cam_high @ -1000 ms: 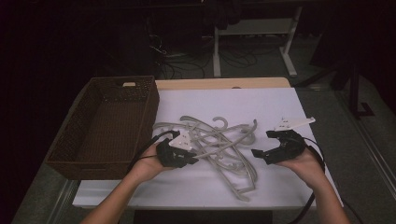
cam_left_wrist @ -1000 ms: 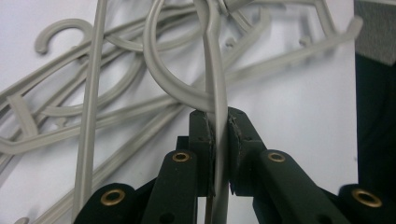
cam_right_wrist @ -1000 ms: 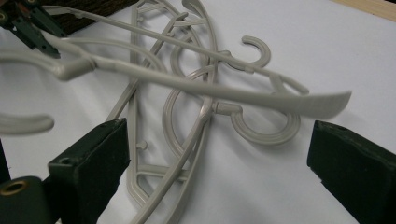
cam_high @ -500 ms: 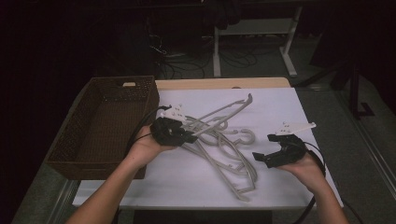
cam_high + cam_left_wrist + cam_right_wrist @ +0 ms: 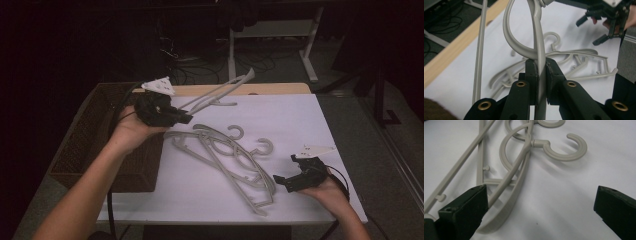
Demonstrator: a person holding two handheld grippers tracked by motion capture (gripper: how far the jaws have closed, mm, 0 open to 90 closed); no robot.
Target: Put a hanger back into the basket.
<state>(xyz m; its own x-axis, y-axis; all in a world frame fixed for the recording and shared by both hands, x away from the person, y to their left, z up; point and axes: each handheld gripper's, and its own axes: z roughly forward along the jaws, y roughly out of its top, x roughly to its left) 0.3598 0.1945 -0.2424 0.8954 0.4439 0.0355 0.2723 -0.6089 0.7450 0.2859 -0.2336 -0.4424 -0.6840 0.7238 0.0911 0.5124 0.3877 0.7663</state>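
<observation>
Your left gripper (image 5: 541,72) is clamping its two black jaws on the flat grey bar of a plastic hanger (image 5: 537,37), the pads pressing it from both sides just below the curved loop that is rising above them. From above, that left gripper (image 5: 186,119) is holding the hanger (image 5: 220,92) up in the air over the near-left part of the table, beside the basket, with the hanger's long arm slanting up and away toward the far edge.

Your right gripper (image 5: 541,202) is standing with its jaws wide apart; they have just been opening further, and nothing is being pressed between them. The left jaw is sitting just beside the curved arm of one hanger in the pile (image 5: 524,157), and bare white tabletop is lying between the two jaws. Seen from above, the right gripper (image 5: 284,182) is hovering low at the near-right of the table, pointing toward the pile (image 5: 225,155).

The pile of grey hangers is lying tangled in the middle of the white table (image 5: 300,120), hooks pointing toward the far side. The brown wicker basket (image 5: 75,150) is sitting at the table's left edge, under your left forearm, well apart from your right hand.
</observation>
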